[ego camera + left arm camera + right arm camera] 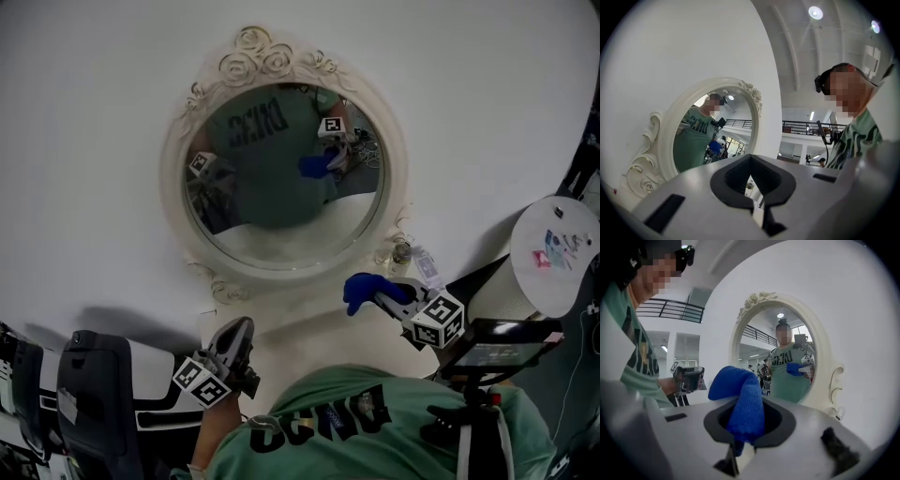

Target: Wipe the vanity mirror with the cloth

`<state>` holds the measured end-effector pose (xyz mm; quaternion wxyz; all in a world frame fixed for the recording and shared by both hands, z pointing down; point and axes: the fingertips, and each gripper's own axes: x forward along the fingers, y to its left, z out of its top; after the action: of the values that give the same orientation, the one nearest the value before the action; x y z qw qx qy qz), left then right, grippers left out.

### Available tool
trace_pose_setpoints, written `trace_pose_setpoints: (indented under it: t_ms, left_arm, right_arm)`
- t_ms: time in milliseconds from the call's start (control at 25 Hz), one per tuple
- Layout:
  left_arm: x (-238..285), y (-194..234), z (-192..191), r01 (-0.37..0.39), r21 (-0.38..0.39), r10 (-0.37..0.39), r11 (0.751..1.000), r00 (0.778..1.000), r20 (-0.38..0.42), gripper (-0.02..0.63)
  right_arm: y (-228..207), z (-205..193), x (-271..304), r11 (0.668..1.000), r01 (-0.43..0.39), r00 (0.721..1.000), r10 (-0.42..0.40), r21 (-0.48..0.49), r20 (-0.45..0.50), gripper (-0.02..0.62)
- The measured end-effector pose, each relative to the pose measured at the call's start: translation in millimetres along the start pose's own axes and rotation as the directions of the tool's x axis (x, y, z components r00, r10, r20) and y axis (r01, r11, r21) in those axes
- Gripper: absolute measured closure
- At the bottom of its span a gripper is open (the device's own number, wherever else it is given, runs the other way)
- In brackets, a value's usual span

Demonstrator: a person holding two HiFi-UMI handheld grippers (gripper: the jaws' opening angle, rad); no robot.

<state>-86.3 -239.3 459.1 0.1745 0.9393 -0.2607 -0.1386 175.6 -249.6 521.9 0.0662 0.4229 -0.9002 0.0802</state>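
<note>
The oval vanity mirror (281,178) in its ornate cream frame (178,187) stands against the white wall at the back of a white table. My right gripper (380,298) is shut on a blue cloth (364,289) and hovers just off the frame's lower right, apart from the glass. In the right gripper view the cloth (740,399) bulges up out of the shut jaws (747,427), and the mirror (787,362) lies ahead to the right. My left gripper (234,342) hangs low at the mirror's lower left, shut and holding nothing (752,187); the mirror (712,136) is ahead of it to the left.
A small bottle (401,255) stands at the foot of the frame, close to the cloth. A round white stand (553,253) with small items is at the right. A black chair (94,384) sits at the lower left, and a dark screen (492,347) at the lower right.
</note>
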Motion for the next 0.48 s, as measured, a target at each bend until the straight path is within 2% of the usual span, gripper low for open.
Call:
trace_pose_setpoints:
  t_ms: [80, 240, 480]
  left_arm:
    - [-1.7, -1.1, -2.4, -0.002, -0.004, 0.002, 1.0, 1.0, -0.003, 0.606]
    - [-7.8, 0.3, -5.5, -0.021, -0.011, 0.021, 1.0, 1.0, 0.001, 0.606]
    - [-13.2, -1.2, -6.1, -0.032, -0.01, 0.032, 0.999, 0.999, 0.007, 0.606]
  right_arm:
    - [0.3, -3.0, 3.9, 1.0, 0.001, 1.0, -0.001, 0.023, -0.006, 0.545]
    - [2.8, -1.2, 9.1, 1.0, 0.016, 0.999, -0.016, 0.004, -0.035, 0.545]
    - [10.2, -11.4, 13.4, 0.999, -0.024, 0.998, 0.022, -0.03, -0.056, 0.546]
